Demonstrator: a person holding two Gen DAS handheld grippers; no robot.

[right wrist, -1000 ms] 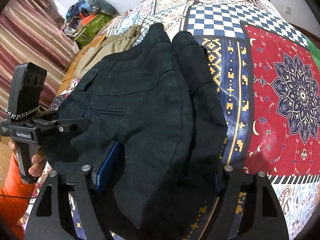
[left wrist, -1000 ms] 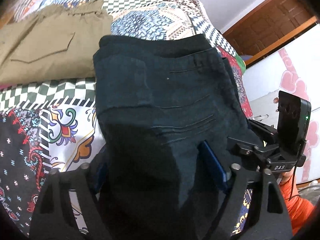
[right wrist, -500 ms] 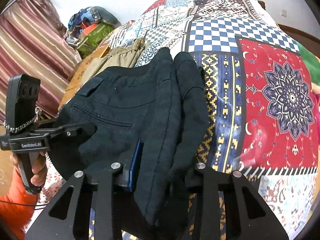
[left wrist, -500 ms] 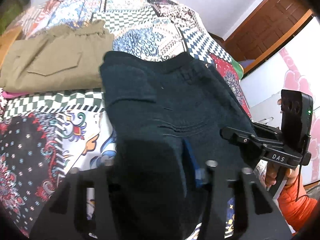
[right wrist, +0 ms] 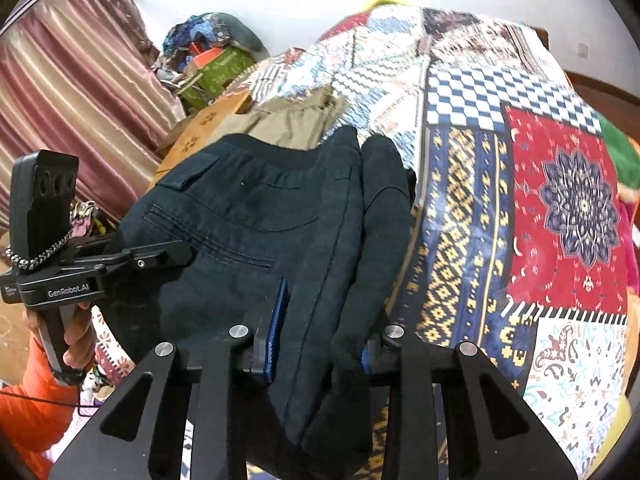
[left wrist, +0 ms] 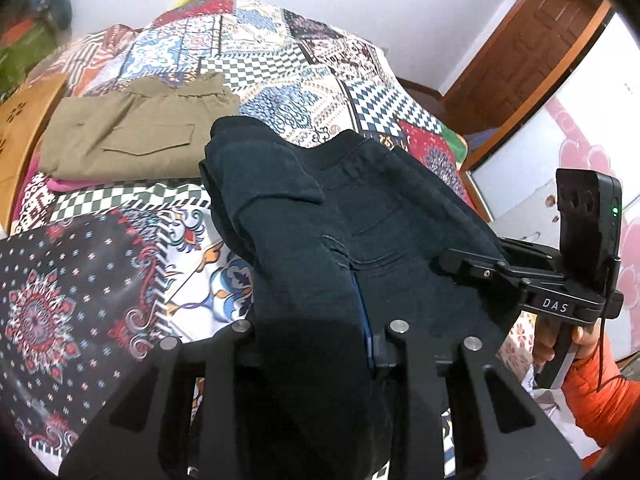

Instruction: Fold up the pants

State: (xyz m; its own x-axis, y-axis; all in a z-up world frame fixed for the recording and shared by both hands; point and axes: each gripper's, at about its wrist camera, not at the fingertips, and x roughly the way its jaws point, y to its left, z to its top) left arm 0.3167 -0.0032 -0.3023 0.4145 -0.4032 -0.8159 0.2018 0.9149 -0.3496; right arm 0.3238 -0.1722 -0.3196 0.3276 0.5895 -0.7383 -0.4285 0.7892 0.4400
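The dark navy pants (left wrist: 304, 216) are folded into a bundle and lifted off the patchwork bedspread. My left gripper (left wrist: 316, 320) is shut on the bundle's near left edge; the cloth hides its left finger, and the blue pad of the right finger shows. My right gripper (right wrist: 320, 332) is shut on the near right edge of the same pants (right wrist: 256, 216), with cloth bunched between both fingers. Each gripper shows in the other's view: the right gripper (left wrist: 472, 264) at the right, the left gripper (right wrist: 160, 256) at the left.
Folded khaki pants (left wrist: 132, 136) lie on the bedspread (left wrist: 304, 64) beyond the dark pants, and show in the right wrist view (right wrist: 288, 120). A pile of clothes (right wrist: 208, 48) sits by the striped curtain (right wrist: 68, 92). A wooden door (left wrist: 528, 52) stands far right.
Both grippers have closed in on the pants, from wide apart to clamped on the cloth, and have lifted the bundle up off the bed.
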